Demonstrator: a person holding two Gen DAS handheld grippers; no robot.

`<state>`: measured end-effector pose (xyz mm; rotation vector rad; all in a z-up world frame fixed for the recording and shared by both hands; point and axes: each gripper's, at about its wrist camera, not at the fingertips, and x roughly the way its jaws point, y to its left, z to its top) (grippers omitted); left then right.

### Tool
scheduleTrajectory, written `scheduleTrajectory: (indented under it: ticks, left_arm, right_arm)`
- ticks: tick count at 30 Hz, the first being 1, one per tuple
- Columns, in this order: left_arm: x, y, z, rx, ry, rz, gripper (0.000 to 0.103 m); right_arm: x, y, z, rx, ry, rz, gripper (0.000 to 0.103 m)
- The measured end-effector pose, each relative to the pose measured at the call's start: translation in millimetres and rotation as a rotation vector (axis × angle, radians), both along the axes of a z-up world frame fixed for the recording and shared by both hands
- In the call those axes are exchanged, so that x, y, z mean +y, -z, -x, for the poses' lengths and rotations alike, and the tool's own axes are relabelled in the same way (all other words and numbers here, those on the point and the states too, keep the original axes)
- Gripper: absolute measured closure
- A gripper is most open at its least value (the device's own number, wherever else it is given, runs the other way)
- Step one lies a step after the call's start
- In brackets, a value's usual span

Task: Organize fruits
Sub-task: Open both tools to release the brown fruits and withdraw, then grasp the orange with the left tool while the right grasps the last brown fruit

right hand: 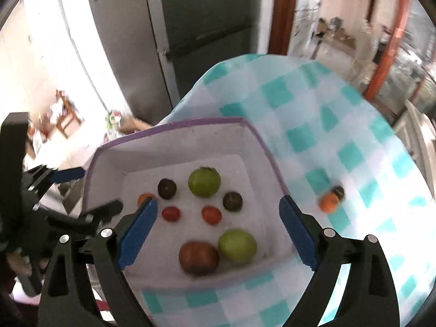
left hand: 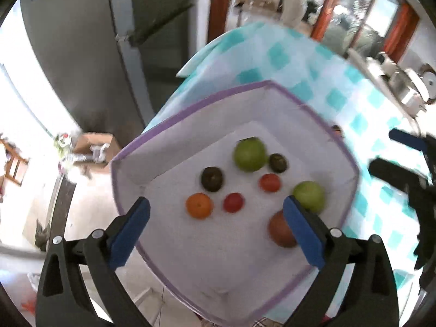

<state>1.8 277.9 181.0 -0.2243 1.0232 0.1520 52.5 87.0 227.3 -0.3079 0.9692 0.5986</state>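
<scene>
A white fabric bin with a purple rim (left hand: 190, 111) (right hand: 174, 126) sits on the checked tablecloth and holds several fruits. Among them are two green apples (left hand: 250, 154) (right hand: 237, 245), two dark fruits (left hand: 212, 179), two red tomatoes (left hand: 233, 202), an orange (left hand: 199, 205) and a red-brown fruit (right hand: 199, 257). Outside the bin, a second orange (right hand: 328, 203) lies on the cloth with a dark fruit (right hand: 339, 190) touching it. My left gripper (left hand: 216, 204) hangs above the bin, open and empty. My right gripper (right hand: 218, 203) is also above the bin, open and empty.
The table (right hand: 313, 103) wears a teal and white checked cloth. A grey fridge (left hand: 90, 54) stands behind its far corner. A cardboard box (left hand: 95, 144) lies on the floor at the left. Pots (left hand: 408, 87) crowd a counter at the right.
</scene>
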Motion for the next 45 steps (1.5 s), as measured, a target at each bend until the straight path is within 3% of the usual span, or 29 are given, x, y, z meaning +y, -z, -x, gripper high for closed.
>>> scheduleTrajectory:
  ticks: [3,6,12,15,18,21,25,28,31,35,41,45]
  left_arm:
    - [-27,-7,8,-0.061,0.062,0.030,0.004]
    - [-75,-10,8,-0.103,0.167,0.032,0.004]
    - [-180,-33,2,-0.201,0.473,-0.053,0.002]
    - [-228,-29,-21,-0.178,0.551,-0.101,0.002]
    - [-267,-15,-61,-0.126,0.578,-0.084,0.002]
    - [-296,12,-108,-0.044,0.542,-0.100,0.002]
    - [-318,58,-183,0.048,0.369,-0.092,0.002]
    - [-323,84,-219,0.060,0.286,-0.106,0.002]
    - [-324,112,-249,0.057,0.230,-0.171,0.002]
    - [-320,137,-274,0.056,0.194,-0.195,0.004]
    - [-305,180,-282,0.145,0.149,-0.157,0.027]
    - [-292,187,-277,0.068,0.121,-0.122,0.031]
  right_arm:
    - [-44,6,23,0.006,0.084,0.014,0.015]
    - [-103,31,34,0.067,0.220,-0.003,0.015]
    - [-204,61,19,0.153,0.524,-0.053,0.015]
    - [-237,75,-5,0.164,0.600,-0.059,0.015]
    - [-264,89,-26,0.154,0.630,-0.071,0.015]
    - [-282,105,-37,0.161,0.626,-0.058,0.015]
    - [-296,136,-50,0.205,0.603,-0.048,0.015]
    - [-301,154,-57,0.235,0.583,-0.044,0.015]
    - [-304,165,-64,0.251,0.571,-0.054,0.015]
    - [-309,173,-72,0.265,0.566,-0.075,0.015]
    - [-312,176,-85,0.260,0.554,-0.091,0.015]
    - [-309,177,-98,0.250,0.536,-0.095,0.015]
